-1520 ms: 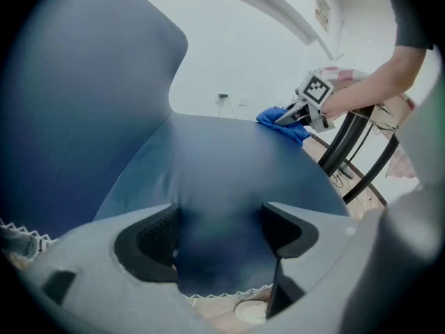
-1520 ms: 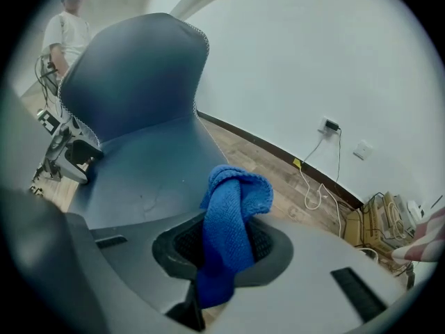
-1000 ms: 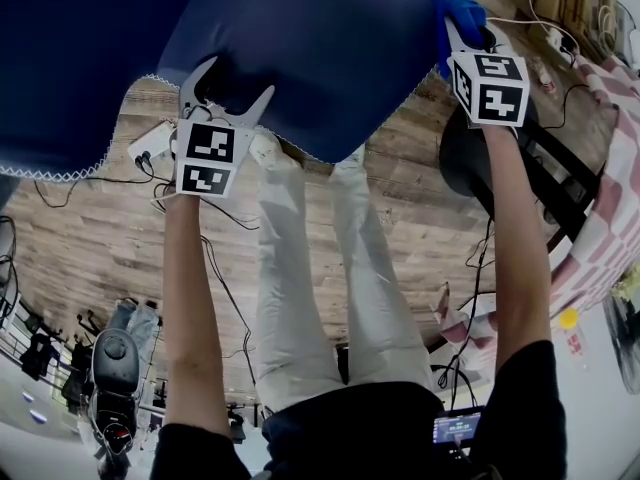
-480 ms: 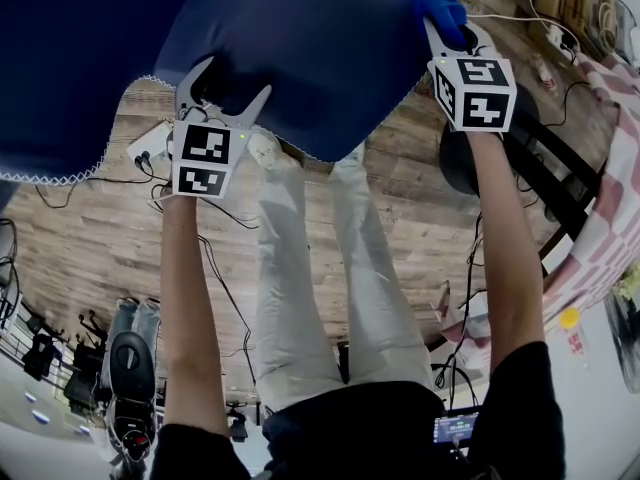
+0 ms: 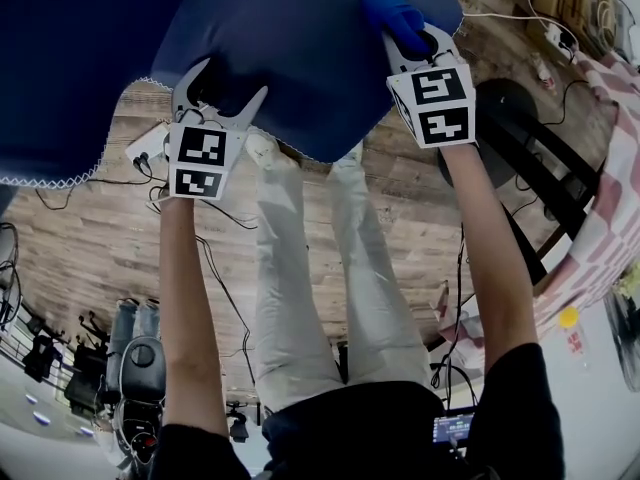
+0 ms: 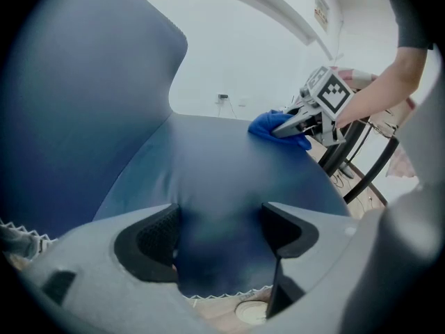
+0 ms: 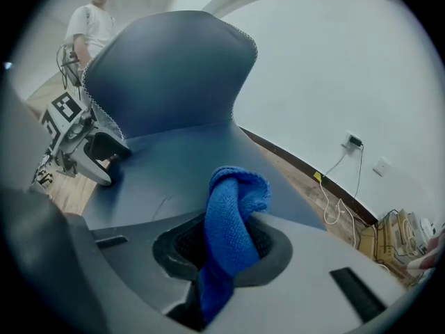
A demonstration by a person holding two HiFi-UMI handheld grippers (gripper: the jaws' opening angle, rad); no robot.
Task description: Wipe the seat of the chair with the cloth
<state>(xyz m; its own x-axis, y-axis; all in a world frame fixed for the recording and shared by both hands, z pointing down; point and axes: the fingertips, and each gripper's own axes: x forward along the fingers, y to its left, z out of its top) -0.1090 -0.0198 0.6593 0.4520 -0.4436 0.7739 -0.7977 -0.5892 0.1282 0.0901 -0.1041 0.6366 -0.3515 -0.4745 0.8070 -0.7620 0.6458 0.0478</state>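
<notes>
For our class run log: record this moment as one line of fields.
right gripper: shut on blue cloth | cloth: on chair seat | left gripper: jaws open at seat's front edge

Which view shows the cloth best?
The right gripper view: the cloth fills its centre, clamped between the jaws, weave visible. The head view shows only a blue bunch on the seat; the left gripper view shows it small and distant.

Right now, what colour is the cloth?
Bright blue; the cloth shows best in the right gripper view.
</notes>
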